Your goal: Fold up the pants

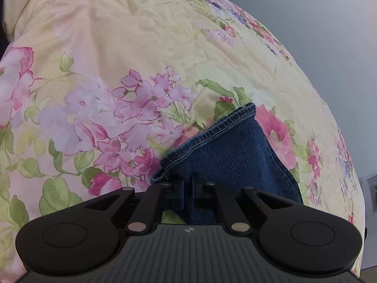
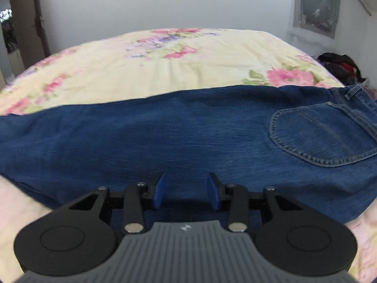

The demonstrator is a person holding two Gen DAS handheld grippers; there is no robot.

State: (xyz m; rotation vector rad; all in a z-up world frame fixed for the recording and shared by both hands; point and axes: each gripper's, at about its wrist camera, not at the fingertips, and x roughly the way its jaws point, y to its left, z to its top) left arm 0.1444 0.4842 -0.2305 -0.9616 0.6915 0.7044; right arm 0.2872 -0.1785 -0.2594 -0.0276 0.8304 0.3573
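Blue denim pants (image 2: 188,136) lie stretched across the floral bedspread (image 2: 165,70), with a back pocket (image 2: 322,136) and the waistband toward the right. My right gripper (image 2: 186,192) hovers over the near edge of the pants, open, with its blue pads (image 2: 157,193) apart and no cloth pinched between them. In the left wrist view the stitched leg hem (image 1: 212,141) rises off the bedspread (image 1: 141,47). My left gripper (image 1: 187,188) is shut on that leg end, with denim caught between the narrow jaws.
A dark pile of clothes (image 2: 339,66) sits at the bed's far right corner. A plain grey wall (image 2: 165,4) runs behind the bed. A brown board (image 2: 28,23) stands at the left. The bed's edge curves away on the right in the left wrist view.
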